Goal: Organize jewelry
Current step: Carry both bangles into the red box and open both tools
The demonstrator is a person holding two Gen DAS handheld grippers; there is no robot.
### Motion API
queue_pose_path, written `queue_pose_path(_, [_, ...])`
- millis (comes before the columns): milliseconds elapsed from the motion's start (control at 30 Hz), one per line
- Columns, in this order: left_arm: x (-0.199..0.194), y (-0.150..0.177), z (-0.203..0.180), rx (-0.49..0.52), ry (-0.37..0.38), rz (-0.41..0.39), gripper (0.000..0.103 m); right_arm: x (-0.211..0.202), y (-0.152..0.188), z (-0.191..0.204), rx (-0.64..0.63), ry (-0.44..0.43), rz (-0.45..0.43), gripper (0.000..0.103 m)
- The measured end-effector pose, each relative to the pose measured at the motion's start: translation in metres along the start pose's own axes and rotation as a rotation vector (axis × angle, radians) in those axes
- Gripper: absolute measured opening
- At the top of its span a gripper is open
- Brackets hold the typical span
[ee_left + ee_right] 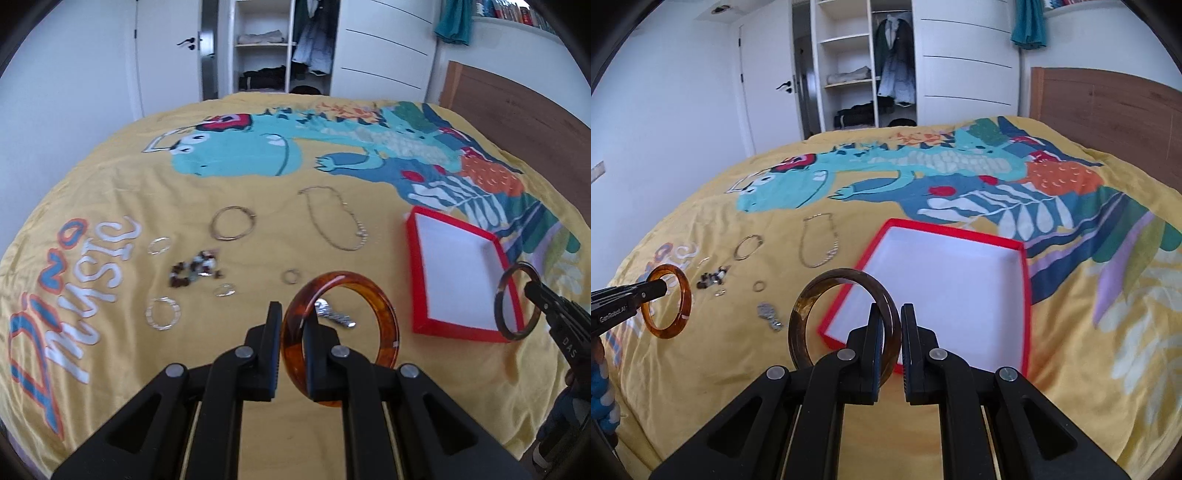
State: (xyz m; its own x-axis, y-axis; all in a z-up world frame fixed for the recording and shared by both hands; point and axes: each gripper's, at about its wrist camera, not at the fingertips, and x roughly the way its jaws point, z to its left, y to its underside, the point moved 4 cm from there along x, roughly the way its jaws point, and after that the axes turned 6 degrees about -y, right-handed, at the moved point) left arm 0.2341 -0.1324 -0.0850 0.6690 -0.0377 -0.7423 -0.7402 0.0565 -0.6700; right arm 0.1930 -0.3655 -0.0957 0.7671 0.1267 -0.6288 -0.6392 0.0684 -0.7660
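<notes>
My left gripper (293,328) is shut on an orange amber bangle (384,310), held upright above the yellow bedspread; it also shows in the right wrist view (683,291). My right gripper (894,328) is shut on a darker brown bangle (827,286), held at the near left corner of the open red box (1025,295) with a white inside. In the left wrist view the brown bangle (504,295) hangs over the box's (417,266) near right corner. On the bedspread lie a chain necklace (332,221), a large silver hoop (232,223), a bead cluster (195,269) and small rings.
A silver brooch-like piece (334,314) lies under the left gripper. Small hoops (162,314) lie to the left. A wooden headboard (1108,110) stands at the right and an open wardrobe (857,66) beyond the bed.
</notes>
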Motion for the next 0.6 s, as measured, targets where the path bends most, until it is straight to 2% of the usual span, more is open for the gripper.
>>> queue_pose_path(233, [0.048,-0.032,-0.117,0.105,0.13,0.034,0.01,0.029,-0.025,-0.067,0.005,0.081,0.003,0.009])
queue_pose_path(333, [0.076,-0.034,-0.154,0.148,0.155,0.063,0.01,0.047,-0.03,-0.089,0.007,0.091,0.024,0.009])
queue_pose_path(433, [0.1,-0.027,-0.175,0.171,0.153,0.103,0.01,0.069,-0.031,-0.106,0.002,0.087,0.064,0.009])
queue_pose_path(600, [0.127,-0.008,-0.181,0.181,0.125,0.174,0.01,0.109,-0.024,-0.118,-0.037,0.048,0.163,0.009])
